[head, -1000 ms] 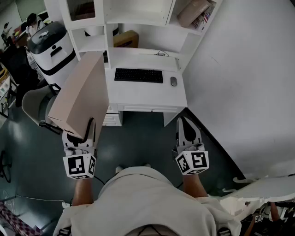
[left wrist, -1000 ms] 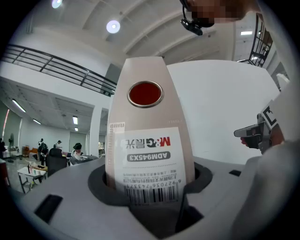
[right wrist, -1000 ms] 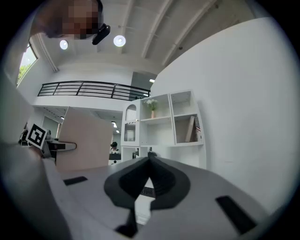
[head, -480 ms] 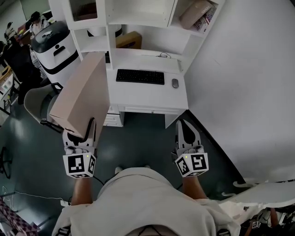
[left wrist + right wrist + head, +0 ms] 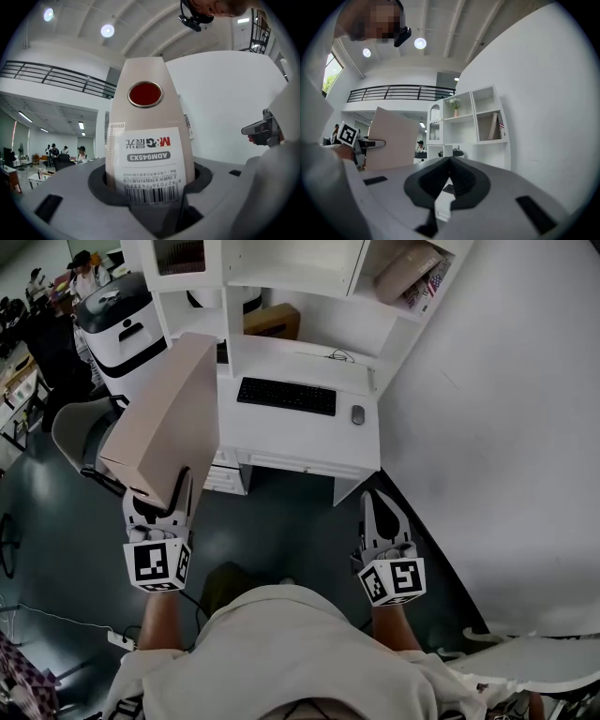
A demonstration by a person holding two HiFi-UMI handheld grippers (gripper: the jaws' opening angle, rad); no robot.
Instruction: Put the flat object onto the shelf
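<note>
The flat object is a wide, thin tan box (image 5: 169,413) with a barcode label and a red dot on its edge (image 5: 147,136). It stands tilted up from my left gripper (image 5: 161,498), which is shut on its lower edge (image 5: 150,187). The white shelf unit (image 5: 234,296) rises above the desk ahead, and the box's top corner overlaps its left column in the head view. My right gripper (image 5: 380,507) hangs low on the right, jaws shut and holding nothing (image 5: 450,161). From the right gripper view the box (image 5: 391,140) shows left of the shelf (image 5: 473,122).
A white desk (image 5: 309,442) carries a black keyboard (image 5: 286,396) and a mouse (image 5: 357,414). A cardboard box (image 5: 272,320) sits in a lower cubby and parcels (image 5: 408,273) in an upper right one. A grey chair (image 5: 75,432) and a white-and-black appliance (image 5: 122,324) stand left. A white wall runs along the right.
The desk and shelf have drifted slightly in the head view, and a dark leg now shows below the left gripper. The left gripper still holds the box; the right stays shut.
</note>
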